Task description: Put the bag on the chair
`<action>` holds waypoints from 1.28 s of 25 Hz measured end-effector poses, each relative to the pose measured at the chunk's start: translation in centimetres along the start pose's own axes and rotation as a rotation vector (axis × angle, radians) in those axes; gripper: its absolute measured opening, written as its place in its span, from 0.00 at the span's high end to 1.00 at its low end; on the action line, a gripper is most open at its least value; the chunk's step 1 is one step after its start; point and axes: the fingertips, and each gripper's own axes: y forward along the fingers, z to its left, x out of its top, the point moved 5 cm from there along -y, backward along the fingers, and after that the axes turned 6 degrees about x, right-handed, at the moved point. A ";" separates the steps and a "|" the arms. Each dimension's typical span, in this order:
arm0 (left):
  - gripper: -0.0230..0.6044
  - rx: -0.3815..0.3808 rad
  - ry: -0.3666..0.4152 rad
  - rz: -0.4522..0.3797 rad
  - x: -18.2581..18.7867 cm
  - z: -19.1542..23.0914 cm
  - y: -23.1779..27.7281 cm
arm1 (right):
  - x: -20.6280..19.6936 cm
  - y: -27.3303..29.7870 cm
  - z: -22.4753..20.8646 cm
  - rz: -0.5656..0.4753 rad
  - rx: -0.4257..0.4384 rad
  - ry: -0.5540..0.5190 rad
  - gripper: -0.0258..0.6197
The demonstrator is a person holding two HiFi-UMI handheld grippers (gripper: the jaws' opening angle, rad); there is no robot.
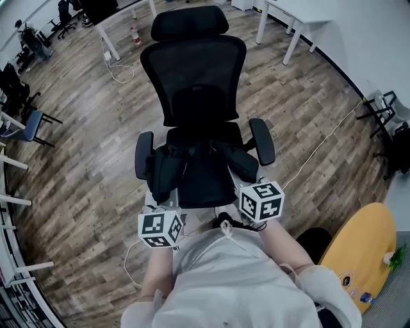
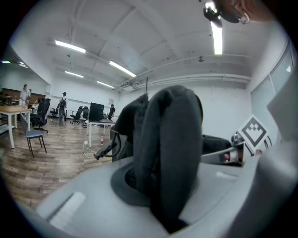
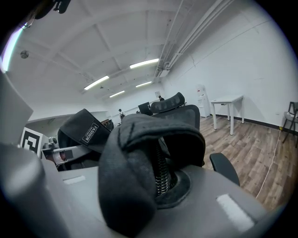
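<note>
The black bag (image 1: 192,168) lies low over the seat of the black office chair (image 1: 195,77), between its two armrests. Whether it rests fully on the seat I cannot tell. My left gripper (image 1: 164,216) is at the bag's near left corner, and its jaws are shut on a thick dark strap (image 2: 170,153). At the near right corner my right gripper (image 1: 255,191) is shut on a fold of dark bag fabric with a zipper (image 3: 139,167). A label strap (image 3: 86,130) shows behind it. Both sets of fingertips are hidden under the marker cubes in the head view.
The chair stands on a wood floor with white cables (image 1: 320,144) trailing right and behind. White desks (image 1: 295,16) stand at the back. A yellow round table (image 1: 362,246) is at my lower right. More chairs (image 1: 25,125) and distant people (image 2: 63,107) are to the left.
</note>
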 end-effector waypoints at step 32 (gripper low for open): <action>0.93 -0.054 -0.015 0.235 -4.7 5.7 27.2 | 2.2 20.8 -15.4 0.171 -0.048 0.103 0.92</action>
